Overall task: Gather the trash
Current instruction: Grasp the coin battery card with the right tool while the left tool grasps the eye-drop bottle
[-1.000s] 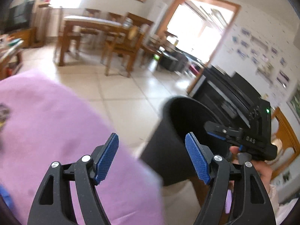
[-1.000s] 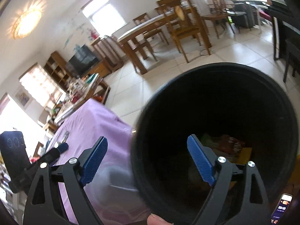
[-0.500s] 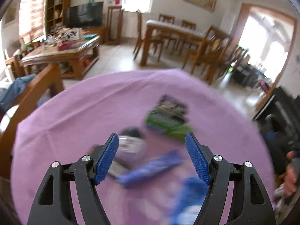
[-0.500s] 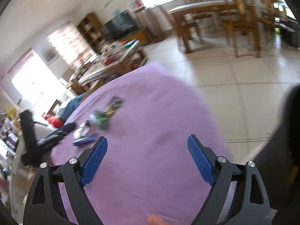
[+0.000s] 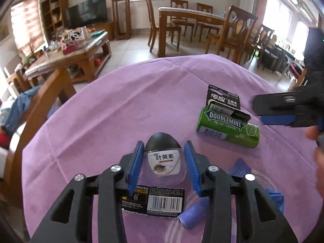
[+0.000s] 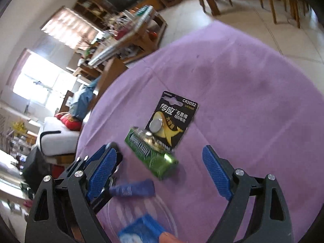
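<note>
1. While my left gripper (image 5: 164, 162) points down at the purple tablecloth (image 5: 121, 105), its blue pads have just been closing and now flank the eye-drop bottle (image 5: 163, 162); a thin gap shows on the right side, so I cannot tell whether they press it.
2. Eye-drop bottle: small, clear-bodied, with a dark rounded cap. Its long axis runs along my fingers, cap end pointing away from me, white label facing up.
3. Black barcoded card (image 5: 154, 201): flat on the cloth directly beneath my left jaws, its near edge behind the bottle's base.
4. Blue-violet rolled scrap (image 5: 192, 212): just right of the card, partly under my right-hand finger; more blue pieces (image 5: 239, 168) lie beyond it.
5. Green Doublemint tube (image 5: 228, 127): on its side, well to the right of the bottle, long axis crosswise and slightly slanted.
6. Black battery card (image 5: 222, 99): leans over the far end of the green tube, touching it; in the right wrist view a coin cell shows on its face.
7. My right gripper (image 6: 160, 174): jaws wide apart, holding nothing, hovering above the green tube, which lies between the pads without touching them.
8. A blue packet (image 6: 141, 230) sits blurred at the lower edge of the right wrist view.
9. Background: wooden dining table (image 5: 188, 14), chairs and a cluttered coffee table (image 5: 66, 50) beyond the cloth's far edge.
</note>
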A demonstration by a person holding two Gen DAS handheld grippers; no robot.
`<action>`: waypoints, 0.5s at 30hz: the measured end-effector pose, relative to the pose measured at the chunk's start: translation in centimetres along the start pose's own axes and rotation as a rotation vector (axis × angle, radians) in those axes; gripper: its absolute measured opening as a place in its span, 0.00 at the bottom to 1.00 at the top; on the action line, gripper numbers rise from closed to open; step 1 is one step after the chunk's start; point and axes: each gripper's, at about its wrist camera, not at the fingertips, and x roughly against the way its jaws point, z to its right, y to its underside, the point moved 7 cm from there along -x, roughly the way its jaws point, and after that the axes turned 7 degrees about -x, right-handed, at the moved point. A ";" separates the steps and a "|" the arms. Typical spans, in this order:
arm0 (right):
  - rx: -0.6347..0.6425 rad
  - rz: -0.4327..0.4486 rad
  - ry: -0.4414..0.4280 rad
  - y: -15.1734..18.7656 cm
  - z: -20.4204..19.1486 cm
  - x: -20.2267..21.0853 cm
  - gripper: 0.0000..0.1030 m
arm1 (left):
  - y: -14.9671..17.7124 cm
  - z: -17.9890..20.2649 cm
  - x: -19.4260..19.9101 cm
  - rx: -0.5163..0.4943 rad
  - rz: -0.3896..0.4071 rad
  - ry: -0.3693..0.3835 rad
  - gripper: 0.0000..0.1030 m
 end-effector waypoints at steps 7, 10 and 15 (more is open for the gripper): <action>0.079 0.053 0.150 -1.4 -1.3 -1.7 0.88 | 0.8 -3.5 3.5 0.204 0.135 0.001 0.40; 0.116 0.069 0.233 -1.8 -1.9 -2.5 0.88 | 1.0 -5.4 4.7 0.301 0.180 -0.007 0.40; 0.247 0.085 0.409 -1.7 -3.2 -4.3 0.86 | 1.0 -5.5 5.2 0.329 0.200 0.016 0.40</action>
